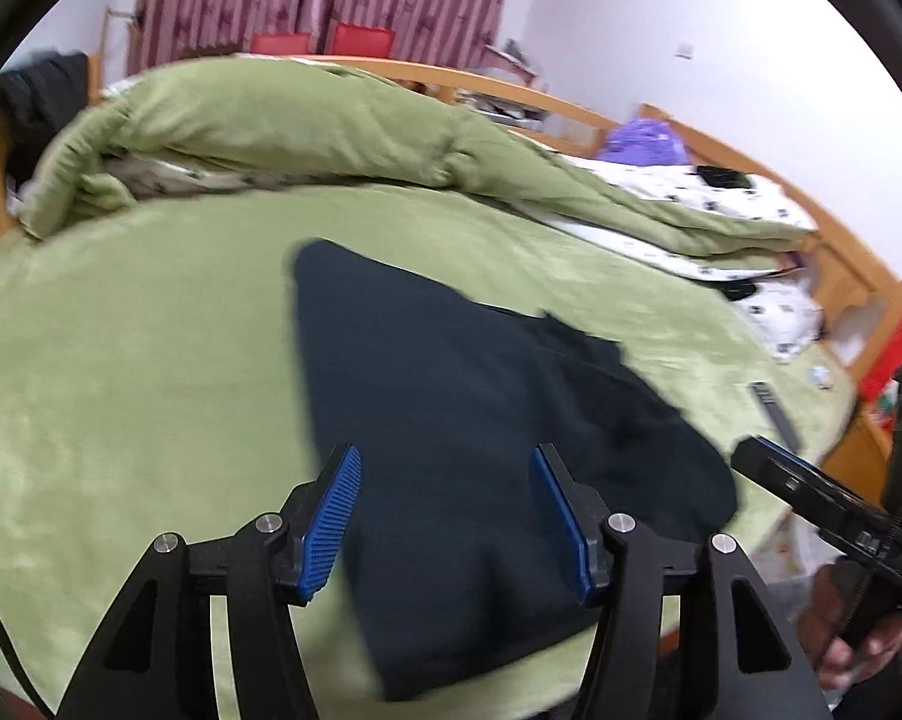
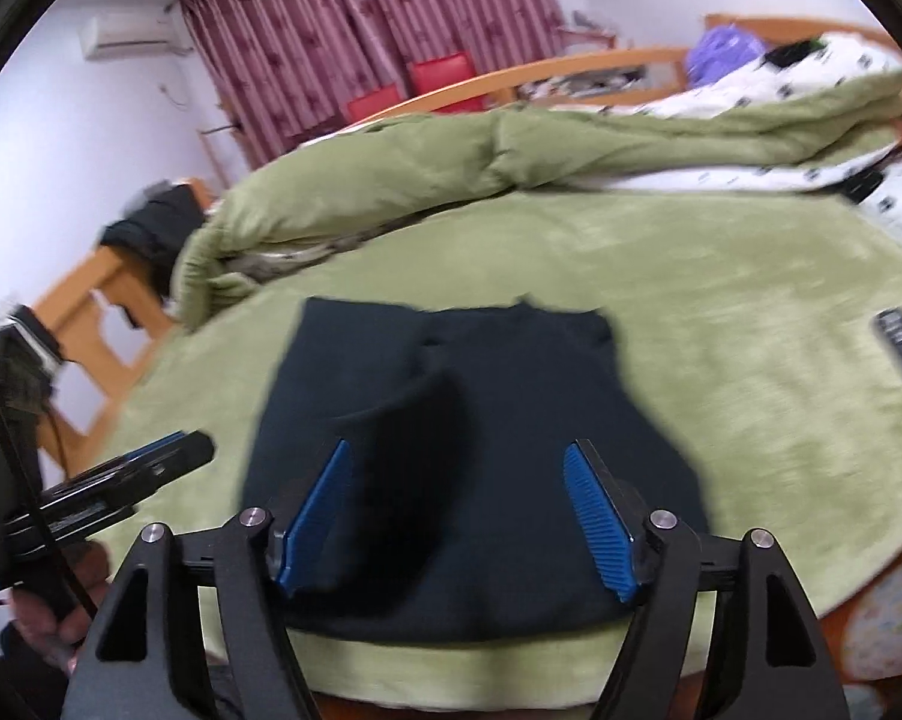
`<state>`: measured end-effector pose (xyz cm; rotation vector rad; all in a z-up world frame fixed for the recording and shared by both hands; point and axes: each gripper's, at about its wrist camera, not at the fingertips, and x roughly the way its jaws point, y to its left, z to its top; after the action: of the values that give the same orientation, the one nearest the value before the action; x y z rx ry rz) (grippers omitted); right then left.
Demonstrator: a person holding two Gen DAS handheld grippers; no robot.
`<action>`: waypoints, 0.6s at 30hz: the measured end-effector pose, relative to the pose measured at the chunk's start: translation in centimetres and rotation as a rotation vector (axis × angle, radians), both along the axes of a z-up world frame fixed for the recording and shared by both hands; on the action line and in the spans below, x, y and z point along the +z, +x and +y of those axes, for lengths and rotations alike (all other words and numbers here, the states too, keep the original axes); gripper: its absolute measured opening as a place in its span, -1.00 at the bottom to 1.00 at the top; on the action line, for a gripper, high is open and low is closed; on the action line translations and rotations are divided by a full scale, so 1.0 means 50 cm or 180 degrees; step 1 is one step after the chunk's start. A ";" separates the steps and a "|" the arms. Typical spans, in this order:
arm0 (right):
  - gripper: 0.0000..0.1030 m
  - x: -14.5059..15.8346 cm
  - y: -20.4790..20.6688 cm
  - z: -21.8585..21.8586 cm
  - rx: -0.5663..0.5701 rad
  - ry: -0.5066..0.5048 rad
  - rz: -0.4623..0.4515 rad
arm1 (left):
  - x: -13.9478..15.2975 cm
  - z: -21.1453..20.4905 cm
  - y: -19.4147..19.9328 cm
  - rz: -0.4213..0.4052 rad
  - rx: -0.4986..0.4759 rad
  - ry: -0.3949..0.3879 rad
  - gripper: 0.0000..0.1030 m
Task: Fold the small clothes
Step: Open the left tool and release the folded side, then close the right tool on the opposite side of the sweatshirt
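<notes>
Dark garment [image 1: 451, 420] lying flat on the green bed cover [image 1: 120, 390], part-folded, one layer doubled over itself, more folds judged left. Left tongs [image 1: 444, 516] spread above the garment's near edge, pinching nothing. Right tongs [image 2: 457, 516] likewise spread and empty, just right of the garment's centre. Air conditioner [image 2: 132, 36] only in right view.

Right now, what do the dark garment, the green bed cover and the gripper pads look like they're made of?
Dark garment: soft matte knit or fleece, probably; limp, no sheen, weave blurred.
Green bed cover: plush, velvety fabric; mottled nap, slight sheen.
Left gripper pads: blue ribbed rubber or soft plastic on black rigid plastic fingers; same on right gripper.
</notes>
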<state>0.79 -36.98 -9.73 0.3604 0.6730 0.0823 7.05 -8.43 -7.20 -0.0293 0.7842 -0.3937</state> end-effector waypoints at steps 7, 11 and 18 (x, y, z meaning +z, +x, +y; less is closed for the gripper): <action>0.41 -0.084 0.105 0.092 0.0085 0.0050 0.0410 | -0.006 0.074 0.024 0.0001 0.0268 0.0090 0.09; 0.20 -0.126 0.172 0.134 0.0091 -0.0139 0.0611 | -0.021 0.077 0.028 -0.0012 0.0277 0.0172 0.09; -0.59 -0.090 0.198 0.161 0.0235 -0.0417 0.0264 | -0.040 0.082 0.052 0.0147 0.0333 0.0105 0.10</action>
<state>10.71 -28.93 -14.22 0.2139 0.7699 0.0933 9.65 -4.34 -9.21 -0.0487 0.8309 -0.2815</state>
